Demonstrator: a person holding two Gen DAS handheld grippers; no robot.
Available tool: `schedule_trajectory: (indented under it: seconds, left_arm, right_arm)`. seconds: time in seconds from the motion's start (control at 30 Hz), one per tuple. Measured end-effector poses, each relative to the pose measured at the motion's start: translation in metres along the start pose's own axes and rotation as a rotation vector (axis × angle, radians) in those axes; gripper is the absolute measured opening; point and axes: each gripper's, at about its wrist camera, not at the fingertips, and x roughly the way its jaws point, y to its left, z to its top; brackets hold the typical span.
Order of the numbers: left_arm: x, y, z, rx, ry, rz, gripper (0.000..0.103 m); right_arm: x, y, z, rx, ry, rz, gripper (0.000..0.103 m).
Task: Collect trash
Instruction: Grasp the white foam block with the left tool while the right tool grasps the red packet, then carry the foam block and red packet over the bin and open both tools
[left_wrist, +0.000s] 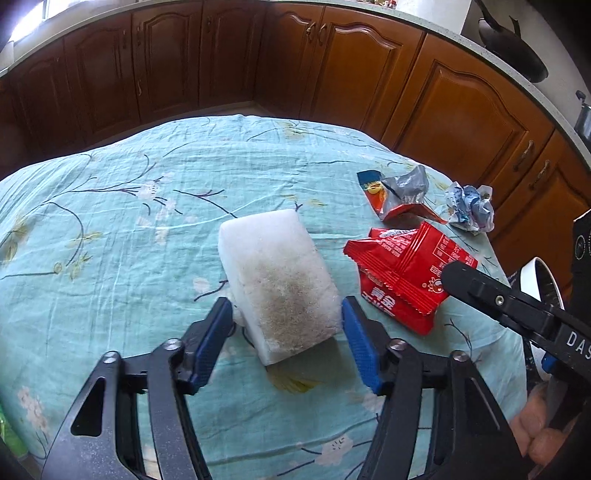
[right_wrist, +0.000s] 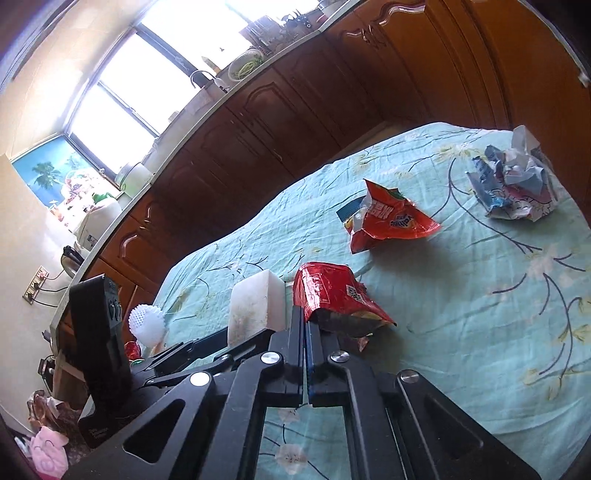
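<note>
A dirty white sponge block (left_wrist: 279, 282) lies on the teal flowered cloth. My left gripper (left_wrist: 286, 314) is open, its blue pads either side of the sponge's near end, not pressing it. A red snack wrapper (left_wrist: 404, 271) lies right of the sponge. My right gripper (right_wrist: 306, 317) is shut on that wrapper's near edge (right_wrist: 332, 295). Farther off lie an orange-and-silver torn packet (left_wrist: 400, 195) and a crumpled blue-white paper ball (left_wrist: 471, 206); both show in the right wrist view, the packet (right_wrist: 388, 221) and the ball (right_wrist: 513, 181).
The table (left_wrist: 110, 221) is covered by the cloth and backed by brown wooden cabinets (left_wrist: 332, 74). A white bin rim (left_wrist: 539, 277) stands past the table's right edge. A white spiky ball (right_wrist: 146, 321) sits by the table's left side in the right wrist view.
</note>
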Motion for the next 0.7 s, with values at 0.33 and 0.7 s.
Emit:
schedule_trajectory:
  seconds: [0.33,0.7]
  left_arm:
    - [-0.028,-0.011,-0.010,0.021,-0.043,-0.039,0.049]
    - [-0.063,-0.090,-0.039,0.171,-0.041,-0.178,0.049]
  right_arm:
    - [-0.066,-0.009,-0.027,-0.008,-0.071,-0.054,0.000]
    - [-0.149,-0.033,-0.057,0.037,-0.159,-0.125,0.000]
